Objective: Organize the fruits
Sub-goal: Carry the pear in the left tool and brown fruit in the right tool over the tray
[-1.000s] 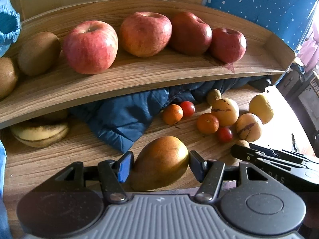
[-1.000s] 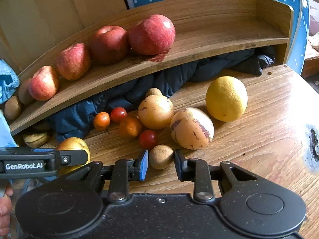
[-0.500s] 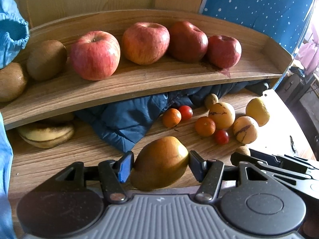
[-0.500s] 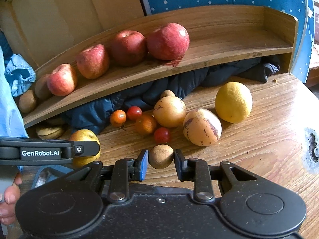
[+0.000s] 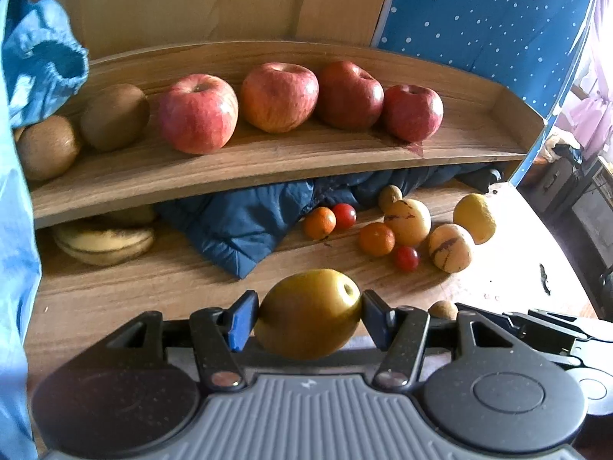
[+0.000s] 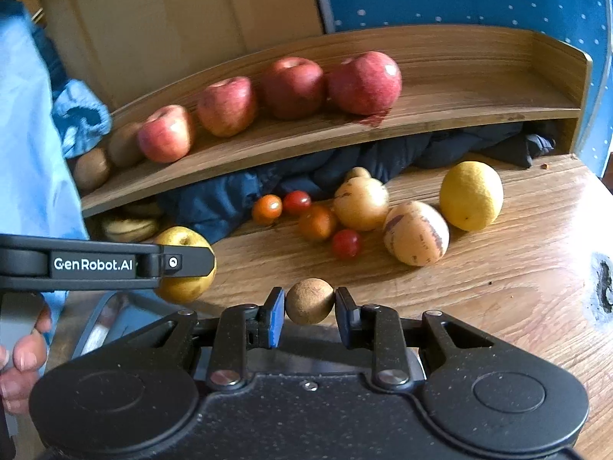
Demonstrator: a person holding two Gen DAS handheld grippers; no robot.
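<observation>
Both grippers loaded. Left gripper [image 5: 308, 316] pinches a yellow-brown pear [image 5: 308, 312] across its width, both pads on the skin; the pear appears clear of the table [image 5: 115, 291], though the gap beneath it is hard to read. Right gripper [image 6: 309, 306] pinches a small brown round fruit [image 6: 309, 301], pads touching on either side, low over the table's near edge. Shelf [image 5: 268, 161] holds four apples [image 5: 279, 96] in a row, with kiwis [image 5: 115, 115] at its left end; its right end past the last apple is bare. Sorting looks partly done. On the table below: two small oranges [image 5: 377, 238], two cherry tomatoes [image 5: 407, 258], two striped pale melons [image 5: 450, 247], a lemon [image 5: 475, 217] and another small brown fruit [image 5: 390, 195], all bunched near a dark blue jacket [image 5: 237, 230] stuffed under the shelf. Bananas [image 5: 103, 243] lie under the shelf at left. Judgement: the two held fruits have no place yet, and the loose cluster remains to be grouped; well under half done.
</observation>
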